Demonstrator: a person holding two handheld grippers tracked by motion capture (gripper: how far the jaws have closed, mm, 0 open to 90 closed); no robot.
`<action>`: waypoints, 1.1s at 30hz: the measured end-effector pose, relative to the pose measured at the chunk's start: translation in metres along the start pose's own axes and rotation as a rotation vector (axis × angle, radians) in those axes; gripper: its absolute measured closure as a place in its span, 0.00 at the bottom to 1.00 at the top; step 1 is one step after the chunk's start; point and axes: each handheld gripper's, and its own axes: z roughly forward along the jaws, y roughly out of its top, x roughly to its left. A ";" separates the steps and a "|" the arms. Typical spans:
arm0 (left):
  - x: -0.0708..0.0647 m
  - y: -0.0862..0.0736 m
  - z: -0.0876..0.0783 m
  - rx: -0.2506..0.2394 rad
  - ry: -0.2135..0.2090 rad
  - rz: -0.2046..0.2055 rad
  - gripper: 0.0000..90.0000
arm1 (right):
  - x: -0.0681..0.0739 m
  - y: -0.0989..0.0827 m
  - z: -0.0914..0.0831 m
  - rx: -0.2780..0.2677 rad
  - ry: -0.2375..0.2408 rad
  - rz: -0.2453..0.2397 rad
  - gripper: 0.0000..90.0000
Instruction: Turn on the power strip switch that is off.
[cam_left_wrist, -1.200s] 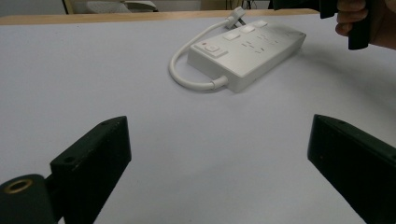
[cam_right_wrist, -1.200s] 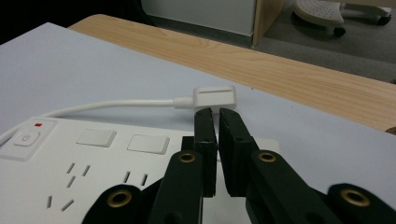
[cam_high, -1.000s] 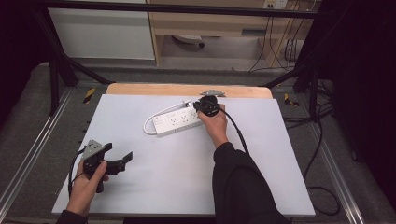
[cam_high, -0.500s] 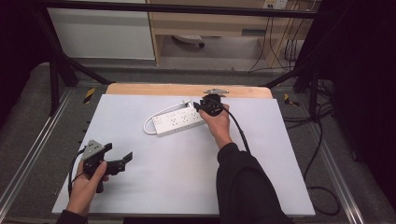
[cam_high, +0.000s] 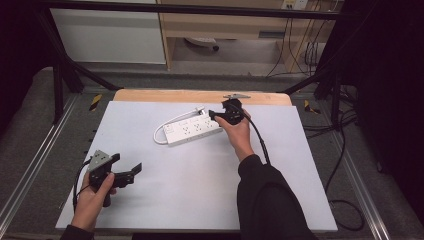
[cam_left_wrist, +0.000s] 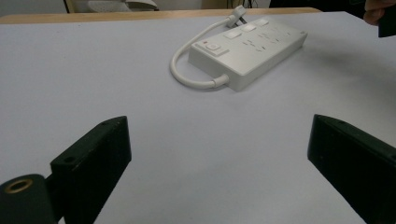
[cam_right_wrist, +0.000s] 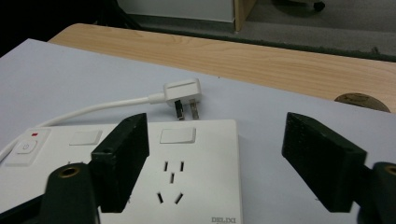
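Left gripper (cam_high: 127, 170) rests low at the table's (cam_high: 200, 200) near left corner, jaws spread wide with nothing between them. Its own view gives the strip's (cam_left_wrist: 247, 53) red-marked switch (cam_left_wrist: 212, 46) and looped cable (cam_left_wrist: 187, 70), detail too small to read from the high view. The strip lies mid-table toward the far edge. Right gripper (cam_high: 220, 116) hovers at the strip's right end, jaws parted, empty. The right gripper view adds the plug (cam_right_wrist: 183, 94) lying just behind the strip, prongs toward it, plus a DELIXI mark. Against the earlier frames, the right gripper has edged slightly nearer the strip's end; the left gripper and strip are unchanged
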 end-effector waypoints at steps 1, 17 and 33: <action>0.000 0.000 0.000 0.000 0.001 0.001 0.07 | 0.000 0.000 -0.001 0.004 -0.001 0.001 0.22; 0.000 0.000 0.000 0.001 0.006 0.001 0.07 | -0.006 0.005 -0.025 -0.008 -0.012 -0.014 0.08; 0.000 -0.001 -0.001 0.002 0.008 -0.006 0.07 | -0.018 0.000 -0.079 -0.084 0.031 -0.045 0.05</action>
